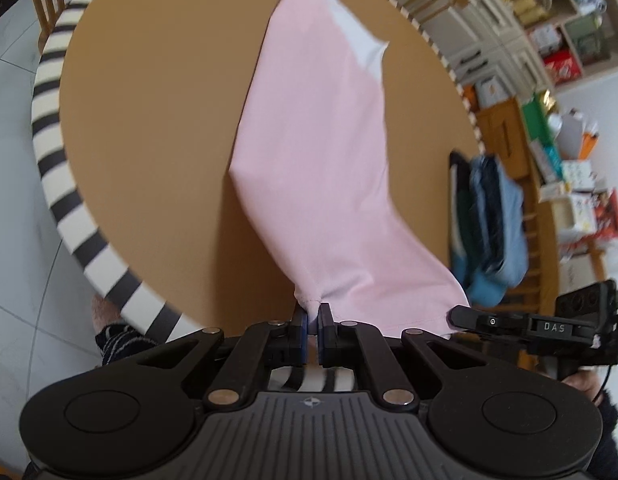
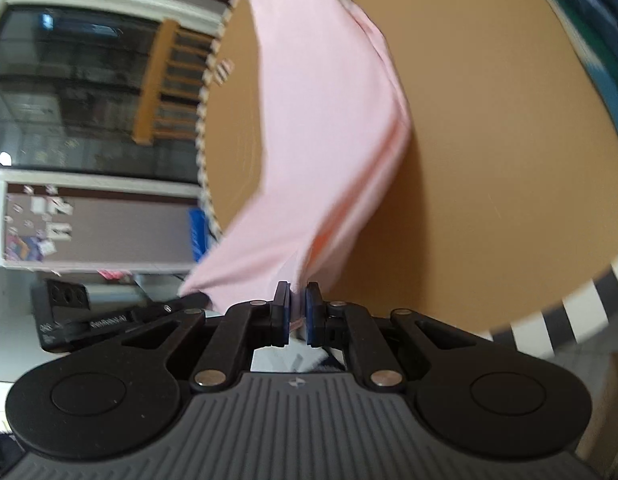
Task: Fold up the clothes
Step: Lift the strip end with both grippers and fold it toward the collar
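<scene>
Left gripper: jaws clamped on a bunched corner of the pink cloth, blue pads almost together with the fabric pinched between them. Right gripper: likewise clamped on a second corner of the same cloth, a thin fold between its pads.

Cloth hangs from both grips near the table's near edge and runs away across the round tan table. Far end lies on the tabletop; white fabric shows there beside the pink. Near end is off the surface, stretched between the two grippers.

In the left view the right gripper appears at the right edge, its tip touching the cloth's hem. In the right view the left gripper appears at lower left, also at the cloth.

Table rim has a black-and-white striped band. Pile of blue and dark clothes sits at the table's right edge, apart from the pink cloth. Wooden chair stands beyond the table. Cluttered shelves behind. Both views blurred.
</scene>
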`<act>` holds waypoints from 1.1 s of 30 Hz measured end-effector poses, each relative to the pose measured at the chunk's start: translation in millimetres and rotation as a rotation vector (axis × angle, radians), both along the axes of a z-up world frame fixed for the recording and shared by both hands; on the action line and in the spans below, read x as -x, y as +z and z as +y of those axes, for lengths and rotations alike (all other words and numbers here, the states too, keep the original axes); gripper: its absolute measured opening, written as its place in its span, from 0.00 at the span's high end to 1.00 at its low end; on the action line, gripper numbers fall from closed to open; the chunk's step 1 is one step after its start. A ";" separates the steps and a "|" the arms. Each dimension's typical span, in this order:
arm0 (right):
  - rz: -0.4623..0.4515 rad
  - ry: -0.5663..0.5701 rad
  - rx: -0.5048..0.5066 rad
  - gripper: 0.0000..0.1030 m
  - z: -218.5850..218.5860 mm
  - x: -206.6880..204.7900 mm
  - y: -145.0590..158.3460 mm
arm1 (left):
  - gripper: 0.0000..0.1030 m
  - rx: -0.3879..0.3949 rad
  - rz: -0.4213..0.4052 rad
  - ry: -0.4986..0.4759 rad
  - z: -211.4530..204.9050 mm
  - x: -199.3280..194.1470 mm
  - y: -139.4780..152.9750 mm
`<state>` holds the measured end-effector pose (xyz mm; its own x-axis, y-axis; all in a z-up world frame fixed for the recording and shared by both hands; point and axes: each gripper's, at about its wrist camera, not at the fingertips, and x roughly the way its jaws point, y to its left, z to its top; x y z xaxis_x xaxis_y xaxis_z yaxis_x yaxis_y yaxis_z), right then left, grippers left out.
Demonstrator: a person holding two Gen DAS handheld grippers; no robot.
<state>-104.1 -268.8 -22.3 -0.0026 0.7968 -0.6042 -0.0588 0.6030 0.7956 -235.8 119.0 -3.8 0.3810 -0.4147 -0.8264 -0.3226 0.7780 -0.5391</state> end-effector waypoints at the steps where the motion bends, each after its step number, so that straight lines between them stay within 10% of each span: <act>1: -0.016 -0.008 -0.009 0.93 1.2 -7.4 5.2 | 0.95 0.005 -0.007 0.009 -1.0 -9.9 4.7; 15: -0.115 -0.109 -0.018 0.93 60.1 -165.7 44.0 | 0.95 -0.008 -0.017 0.064 38.4 -174.8 70.5; 33: 0.011 -0.205 0.072 0.93 117.7 -350.4 -27.8 | 0.95 0.088 0.157 0.167 108.3 -403.9 -5.1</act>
<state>246.3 -151.1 -50.0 0.1478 0.7360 -0.6606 0.0794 0.6570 0.7497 168.1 227.3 -8.9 0.3198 -0.4293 -0.8446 -0.5283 0.6592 -0.5351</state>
